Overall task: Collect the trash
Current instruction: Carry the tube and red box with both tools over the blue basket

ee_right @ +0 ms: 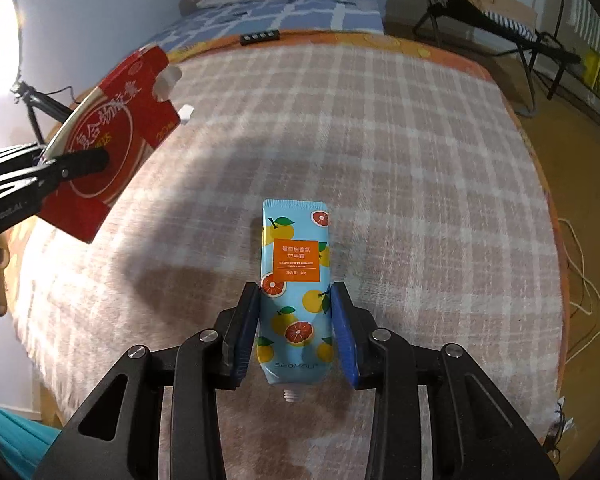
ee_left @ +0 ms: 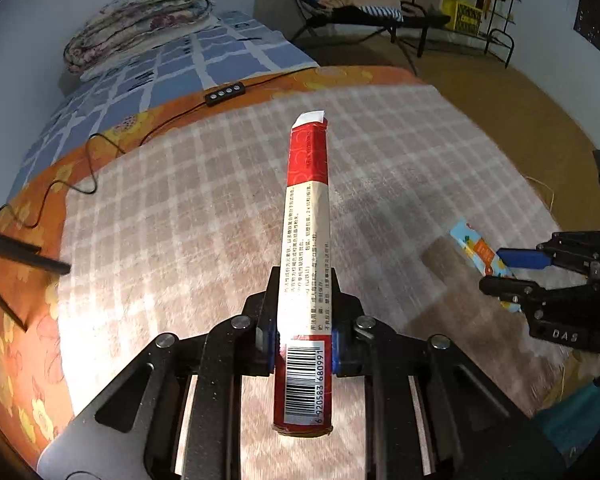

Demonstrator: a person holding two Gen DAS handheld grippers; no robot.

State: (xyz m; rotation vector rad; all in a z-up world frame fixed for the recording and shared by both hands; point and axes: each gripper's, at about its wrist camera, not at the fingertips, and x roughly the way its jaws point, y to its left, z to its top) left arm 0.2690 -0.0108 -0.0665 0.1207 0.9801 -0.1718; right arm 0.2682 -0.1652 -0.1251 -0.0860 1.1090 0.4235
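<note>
Over the bed (ee_left: 180, 208), left gripper (ee_left: 305, 280) clamps a flat red carton (ee_left: 306, 200), barcode end near cam. Right gripper (ee_right: 296, 300) grips a blue fruit-print tube (ee_right: 294, 280), cap off. Pink-checked blanket (ee_right: 380, 160), folded quilt (ee_left: 140, 12) behind.

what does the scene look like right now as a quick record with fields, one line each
surface: plaid blanket spread over a bed
left tongs: shut on the red carton, gripped across its narrow sides, lifted off the blanket
right tongs: shut on the fruit-print tube, cap missing, bare threaded neck toward the camera
trash left on the blanket: none seen in either view
other items: black cable remote near the far edge, folded quilt beyond it
bin: not in view
</note>
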